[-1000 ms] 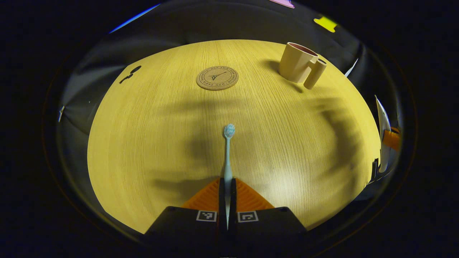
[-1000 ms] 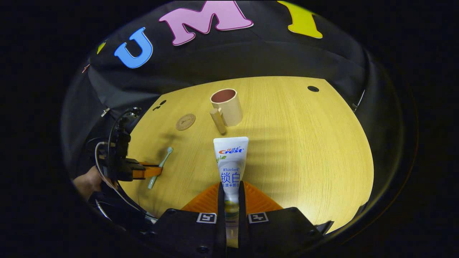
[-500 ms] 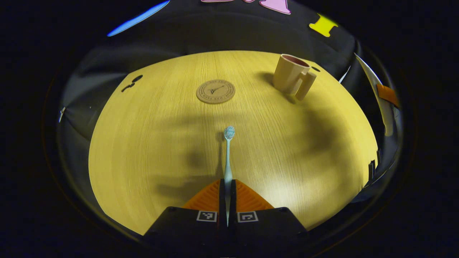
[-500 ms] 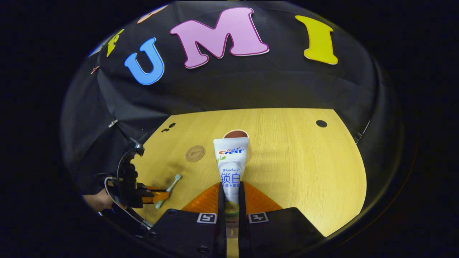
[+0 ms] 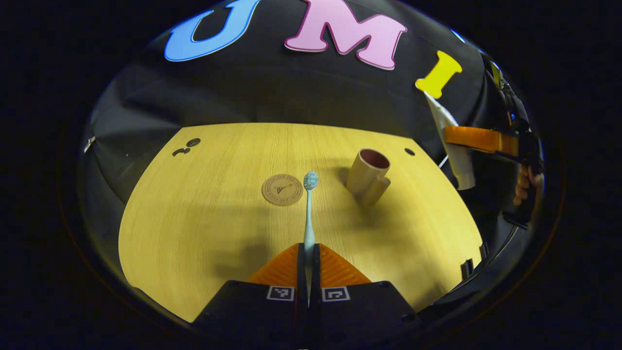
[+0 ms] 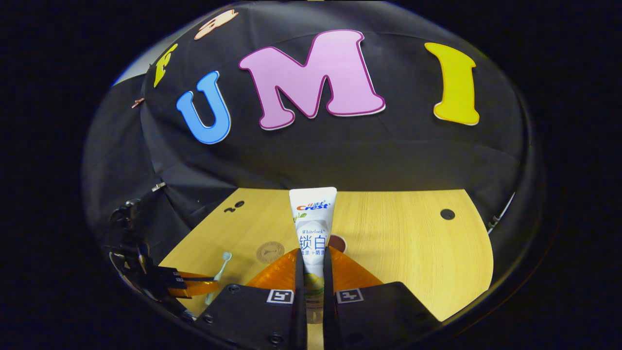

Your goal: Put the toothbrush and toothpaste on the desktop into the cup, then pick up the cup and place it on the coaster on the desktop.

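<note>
1. Toothbrush (image 5: 308, 214) is up off the bench (image 5: 204, 214), pinched by its handle in the left tool (image 5: 308, 253), head pointing forward and away. Held by the tail like that, the long free end can be aimed into the cup (image 5: 368, 176), which is my read of the grip.
2. It's a slim pale-blue brush with a small bristled head, light and thin, likely to pivot if the pinch is loose.
3. Toothpaste (image 6: 313, 228) is clamped at its lower end between the fingers of the right tool (image 6: 313, 272), flat crimped end up, white tube with printed front. It's carried high, over the bench.
4. Cup sits upright on the bench, tan, dark inside, handle toward the left tool, nothing in it yet.
5. Coaster (image 5: 282, 189), round cork, lies bare just beside the cup.
</note>
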`<state>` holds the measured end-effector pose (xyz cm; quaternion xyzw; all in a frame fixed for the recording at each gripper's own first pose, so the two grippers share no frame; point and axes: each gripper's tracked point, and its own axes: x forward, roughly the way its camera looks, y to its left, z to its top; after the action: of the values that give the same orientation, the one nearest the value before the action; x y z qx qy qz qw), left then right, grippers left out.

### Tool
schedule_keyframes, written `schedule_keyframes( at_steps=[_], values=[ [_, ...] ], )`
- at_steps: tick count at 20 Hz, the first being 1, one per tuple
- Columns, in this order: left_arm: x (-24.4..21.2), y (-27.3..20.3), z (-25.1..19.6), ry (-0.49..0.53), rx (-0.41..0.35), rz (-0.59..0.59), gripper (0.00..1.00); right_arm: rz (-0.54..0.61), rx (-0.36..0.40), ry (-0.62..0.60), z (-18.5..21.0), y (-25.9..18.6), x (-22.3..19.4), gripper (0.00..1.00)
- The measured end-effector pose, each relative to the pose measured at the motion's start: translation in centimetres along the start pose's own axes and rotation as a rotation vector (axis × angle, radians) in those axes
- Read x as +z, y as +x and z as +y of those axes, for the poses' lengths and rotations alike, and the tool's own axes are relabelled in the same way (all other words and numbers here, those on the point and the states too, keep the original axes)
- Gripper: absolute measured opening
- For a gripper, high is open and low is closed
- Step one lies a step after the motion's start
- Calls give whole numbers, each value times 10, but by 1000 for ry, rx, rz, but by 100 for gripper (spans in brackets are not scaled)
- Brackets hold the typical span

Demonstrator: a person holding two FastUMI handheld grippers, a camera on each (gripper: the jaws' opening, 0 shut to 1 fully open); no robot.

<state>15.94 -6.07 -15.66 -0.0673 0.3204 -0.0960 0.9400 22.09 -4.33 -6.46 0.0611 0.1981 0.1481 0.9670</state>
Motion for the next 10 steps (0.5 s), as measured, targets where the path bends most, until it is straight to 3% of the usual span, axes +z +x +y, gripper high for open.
schedule_keyframes(
  at_steps=[4, 10],
  values=[
    [21, -10, 1, -54, -3, -88, 7, -108, 42, 15, 3, 39, 22, 17],
    [38, -27, 3, -123, 44, -227, 6, -139, 68, 5, -1, 91, 13, 17]
  ],
)
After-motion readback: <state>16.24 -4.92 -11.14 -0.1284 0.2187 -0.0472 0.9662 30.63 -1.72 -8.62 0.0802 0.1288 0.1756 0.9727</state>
